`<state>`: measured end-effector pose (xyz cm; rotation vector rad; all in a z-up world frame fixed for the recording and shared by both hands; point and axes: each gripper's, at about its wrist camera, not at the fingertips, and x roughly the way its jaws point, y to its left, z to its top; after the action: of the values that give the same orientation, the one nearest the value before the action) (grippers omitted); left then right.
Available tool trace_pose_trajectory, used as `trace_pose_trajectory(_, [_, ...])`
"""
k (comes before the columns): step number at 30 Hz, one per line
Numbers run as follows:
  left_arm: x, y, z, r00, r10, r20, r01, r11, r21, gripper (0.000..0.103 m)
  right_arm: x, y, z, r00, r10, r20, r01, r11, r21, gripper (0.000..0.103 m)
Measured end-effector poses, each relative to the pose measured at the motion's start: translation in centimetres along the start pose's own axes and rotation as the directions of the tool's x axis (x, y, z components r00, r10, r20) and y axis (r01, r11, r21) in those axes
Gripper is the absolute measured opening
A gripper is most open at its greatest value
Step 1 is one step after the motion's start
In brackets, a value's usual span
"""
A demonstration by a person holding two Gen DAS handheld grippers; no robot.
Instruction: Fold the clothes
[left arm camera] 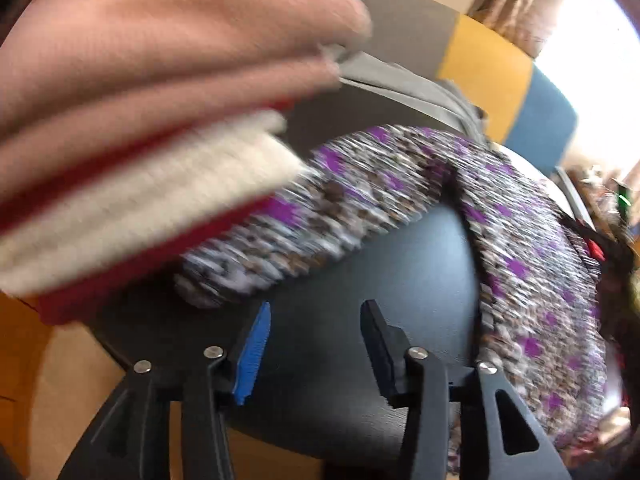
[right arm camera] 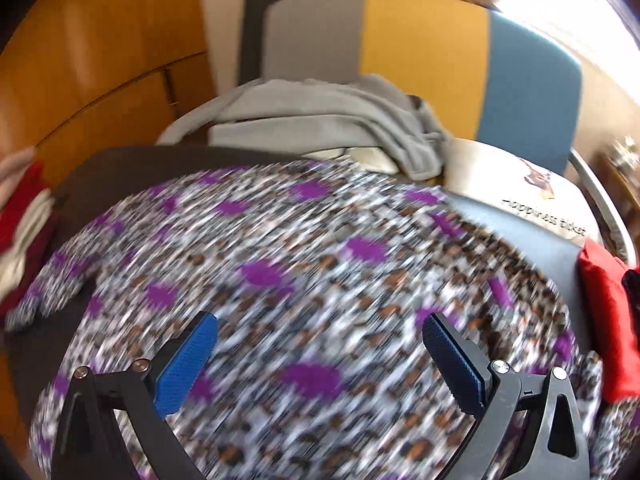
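Note:
A patterned garment [right arm camera: 320,264] with purple, brown and white blotches lies spread over a dark round table [right arm camera: 120,164]. In the left wrist view the same patterned garment [left arm camera: 400,200] shows a sleeve running left and its body hanging down the right side. My left gripper [left arm camera: 316,320] is open over bare dark table [left arm camera: 380,272], with nothing between its blue pads. My right gripper [right arm camera: 320,332] is open wide just above the garment's middle, with no cloth pinched. Both views are blurred.
A stack of folded clothes [left arm camera: 140,120], pink over red and cream, sits at the table's left. A grey garment [right arm camera: 328,120] lies heaped on a chair [right arm camera: 420,48] with grey, yellow and blue panels behind the table. A red cloth [right arm camera: 604,312] lies at the right edge, next to a white printed item [right arm camera: 532,196].

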<state>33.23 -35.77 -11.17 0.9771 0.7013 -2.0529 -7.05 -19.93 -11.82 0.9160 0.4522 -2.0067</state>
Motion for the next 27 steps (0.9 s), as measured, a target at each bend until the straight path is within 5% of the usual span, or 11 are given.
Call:
trace_pose_trajectory(7, [7.4, -5.3, 2.4, 0.994, 0.095, -0.059, -0.081, 0.977, 0.195, 0.055, -2.1, 4.1, -5.1, 0.999, 0.038, 0.012, -0.037, 0.996, -0.079, 0.103])
trace_pose_trajectory(9, [8.6, -7.3, 3.2, 0.996, 0.092, -0.02, -0.086, 0.972, 0.219, 0.008, -1.5, 4.4, -5.8, 0.999, 0.045, -0.013, -0.047, 0.993, -0.105, 0.103])
trace_pose_trajectory(11, [10.1, -10.0, 4.5, 0.996, 0.086, -0.024, -0.076, 0.961, 0.268, 0.006, 0.3, 4.3, -7.1, 0.995, 0.055, -0.085, -0.063, 0.994, -0.093, 0.103])
trace_pose_trajectory(14, [13.0, -13.5, 6.9, 0.991, 0.131, 0.003, -0.124, 0.933, 0.337, 0.006, 0.4, 4.5, -7.1, 0.996, 0.036, -0.077, -0.044, 0.994, -0.101, 0.103])
trace_pose_trajectory(19, [16.9, -13.5, 12.5, 0.99, 0.14, 0.003, -0.135, 0.946, 0.295, 0.013, 0.5, 4.5, -7.3, 0.997, 0.035, -0.068, -0.041, 0.994, -0.1, 0.103])
trace_pose_trajectory(21, [18.1, -13.1, 14.5, 0.973, 0.231, 0.006, -0.222, 0.93, 0.292, 0.014, 0.4, 4.3, -7.3, 0.997, 0.049, -0.061, -0.054, 0.995, -0.087, 0.103])
trace_pose_trajectory(25, [18.8, -9.3, 18.3, 0.902, 0.425, -0.071, -0.414, 0.901, 0.132, 0.014, 0.2, 3.8, -7.3, 0.996, 0.077, -0.049, -0.08, 0.995, -0.059, 0.103])
trace_pose_trajectory(27, [17.1, -8.6, 19.0, 0.901, 0.429, -0.062, -0.424, 0.903, 0.07, 0.015, 0.1, 3.9, -7.3, 0.996, 0.075, -0.047, -0.078, 0.995, -0.055, 0.103])
